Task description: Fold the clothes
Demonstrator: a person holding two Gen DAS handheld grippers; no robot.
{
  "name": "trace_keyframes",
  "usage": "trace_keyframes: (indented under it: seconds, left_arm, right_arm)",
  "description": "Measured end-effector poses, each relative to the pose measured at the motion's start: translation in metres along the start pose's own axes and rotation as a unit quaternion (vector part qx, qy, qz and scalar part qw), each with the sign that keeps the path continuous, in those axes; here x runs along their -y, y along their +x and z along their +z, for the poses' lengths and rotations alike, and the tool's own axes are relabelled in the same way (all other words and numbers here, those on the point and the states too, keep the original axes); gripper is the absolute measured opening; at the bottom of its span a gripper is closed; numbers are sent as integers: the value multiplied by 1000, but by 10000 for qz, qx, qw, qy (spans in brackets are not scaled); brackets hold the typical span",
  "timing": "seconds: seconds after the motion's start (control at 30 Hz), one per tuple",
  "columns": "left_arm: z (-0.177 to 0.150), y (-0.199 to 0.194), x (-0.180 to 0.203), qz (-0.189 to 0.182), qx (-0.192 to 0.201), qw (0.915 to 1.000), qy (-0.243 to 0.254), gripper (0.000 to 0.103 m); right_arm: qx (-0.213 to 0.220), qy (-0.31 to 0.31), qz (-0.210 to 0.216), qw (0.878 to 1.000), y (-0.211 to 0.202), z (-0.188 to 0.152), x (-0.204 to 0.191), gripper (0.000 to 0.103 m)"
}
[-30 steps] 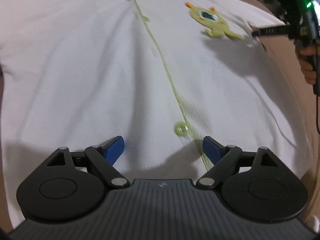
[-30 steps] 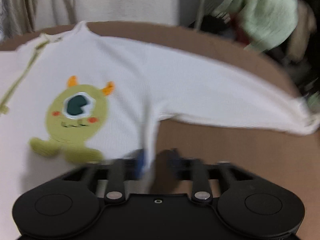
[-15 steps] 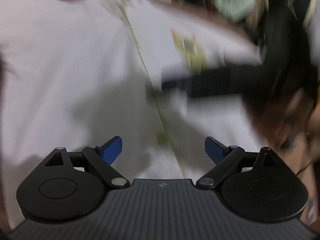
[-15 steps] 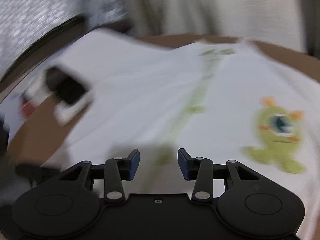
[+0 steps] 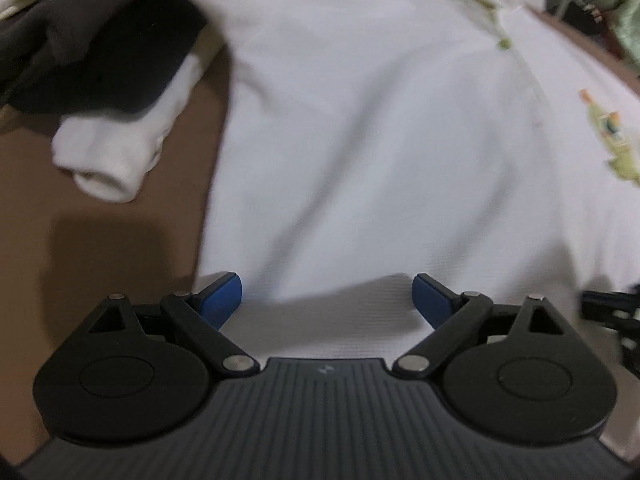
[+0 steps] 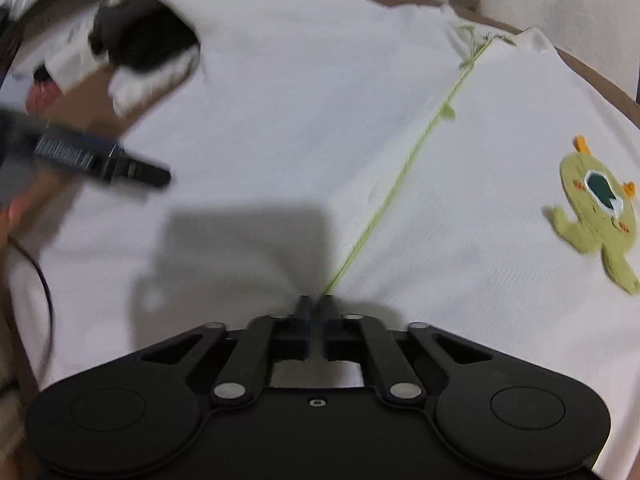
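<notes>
One white cardigan lies spread flat across the brown surface, front up. It carries one green placket line running from the collar down toward the near hem, and one green one-eyed monster patch with two orange horns on the chest panel to the right of that line. One sleeve, seen at upper left in both views, ends in a white cuff lying on the bare surface, with one dark garment heaped over the sleeve above it.

Two tongs are in view. The left tongs stand wide apart above the cardigan's near edge, close to its left side seam, with nothing between their two blue pads. The right tongs have just been closing and are now together at the near end of the green placket line; whether they pinch any cloth there cannot be told. From the right wrist view, the left tongs appear as a blurred dark bar over the cardigan's left side, with part of a hand behind.

The surface is plain brown. Behind it hang pale curtains, and a pale green garment shows at the far right.
</notes>
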State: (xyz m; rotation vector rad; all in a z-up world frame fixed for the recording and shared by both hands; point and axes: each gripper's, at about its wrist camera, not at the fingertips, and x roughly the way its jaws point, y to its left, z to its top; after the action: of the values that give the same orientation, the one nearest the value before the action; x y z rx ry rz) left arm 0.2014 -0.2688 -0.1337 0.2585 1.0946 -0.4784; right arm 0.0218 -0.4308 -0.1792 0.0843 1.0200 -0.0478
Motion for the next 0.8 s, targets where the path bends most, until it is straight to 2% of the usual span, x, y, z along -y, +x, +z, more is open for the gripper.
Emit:
trace_keyframes:
  seconds: [0.03, 0.07, 0.1, 0.13, 0.17, 0.23, 0.27, 0.33, 0.37, 0.4, 0.47, 0.5, 0.53, 0.6, 0.67, 0.7, 0.8]
  left_arm:
    - [0, 0, -1, 20, 9, 10000, -14, 93]
    - [0, -4, -6, -2, 18, 10000, -36, 93]
    - [1, -6, -7, -50, 37, 9999, -88, 93]
    - [0, -7, -8, -88, 55, 9998, -144, 93]
    - [-1, -8, -10, -143, 61, 9997, -203, 93]
    - [-1, -5, -14, -260, 12, 9992, -309, 93]
    - [-1, -5, -17, -305, -33, 9988, -373, 93]
    - [0, -1, -19, -383, -62, 9981, -482, 93]
    - [0, -1, -21, -401, -67, 9979, -511, 93]
    - [0, -2, -22, -385, -71, 9977, -552, 93]
    - [1, -9, -27, -182, 197, 9968, -759, 93]
    - [1, -13, -30, -78, 333, 9957, -863, 93]
    - [1, -17, -31, 215, 515, 9953, -789, 93]
    - [1, -26, -33, 814, 881, 9908, -626, 93]
    - [2, -19, -33, 1453, 799, 9856, -334, 93]
    - [2, -15, -35, 1515, 723, 9853, -312, 93]
    - [3, -15, -46, 1055, 634, 9903, -642, 93]
  right_arm:
    - [16, -48, -44, 10000, -3, -1, -5, 1]
    - [58, -49, -53, 10000, -9, 0, -10, 9]
    - [135, 111, 71, 9998, -16, 0, -13, 9]
    - [198, 428, 371, 9982, -23, 0, -13, 14]
    - [171, 779, 729, 9941, -26, -3, -10, 36]
    - [34, 1470, 1439, 9786, -28, -12, -4, 60]
    - [-61, 1797, 1705, 9688, -27, -19, -2, 60]
    - [-355, 2232, 1821, 9570, -20, -38, -3, 59]
    - [-389, 2257, 1798, 9567, -19, -44, -7, 59]
    - [-331, 2098, 1729, 9618, -22, -46, -14, 56]
    - [-294, 1413, 1658, 9755, -32, -41, -33, 7]
    - [-264, 1083, 1680, 9795, -39, -38, -41, 6]
    - [-234, 752, 1700, 9823, -47, -35, -50, 6]
    - [-678, -98, 1235, 9900, -46, -33, -61, 6]
    - [-1206, -804, 728, 9868, -40, -33, -69, 6]
    - [-1340, -843, 683, 9850, -38, -32, -69, 6]
    - [-1574, -678, 717, 9826, -32, -19, -71, 11]
